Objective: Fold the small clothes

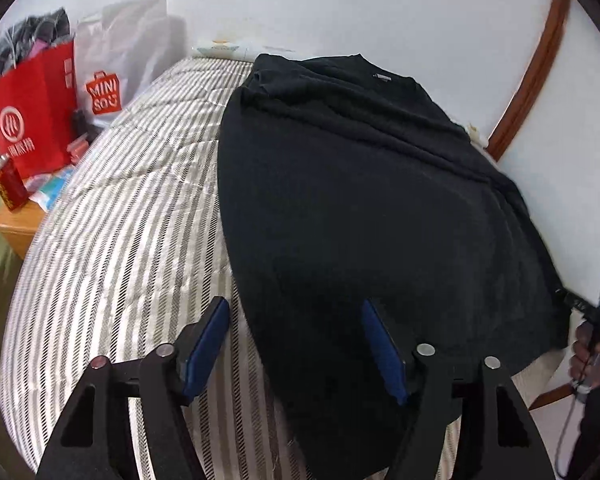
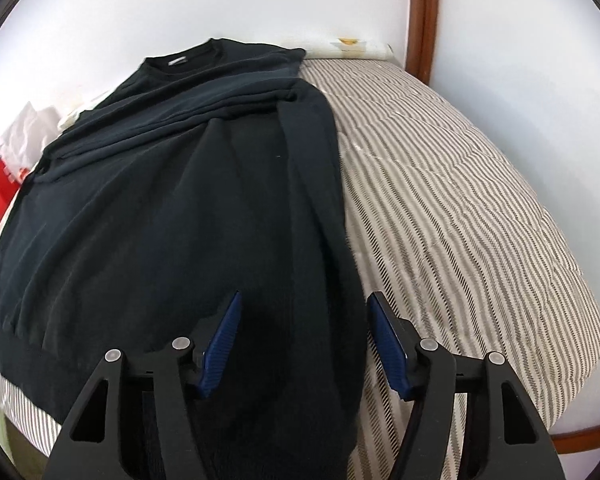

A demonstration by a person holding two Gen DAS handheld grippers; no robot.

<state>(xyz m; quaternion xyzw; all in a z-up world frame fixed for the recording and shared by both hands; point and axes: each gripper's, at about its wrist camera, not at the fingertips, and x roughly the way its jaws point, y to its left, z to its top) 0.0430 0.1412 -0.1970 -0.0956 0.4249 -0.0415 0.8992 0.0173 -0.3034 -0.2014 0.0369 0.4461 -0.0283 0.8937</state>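
A: Looking down both views, the black knit long-sleeved sweater [image 1: 360, 184] lies flat on the grey-and-white striped bed quilt [image 1: 132, 216], collar toward the wall, sleeves already folded across its body.

B: And the jaws?

A: Spread on both. The left gripper [image 1: 296, 340] straddles the sweater's left hem corner, the right gripper [image 2: 304, 340] its right hem edge, where the folded sleeve runs down. Neither pinches cloth yet, I judge.

B: Risks?

A: Closing too shallow could catch only the top layer, so the sleeve slides out. Uneven lifting would skew the fold toward the collar.
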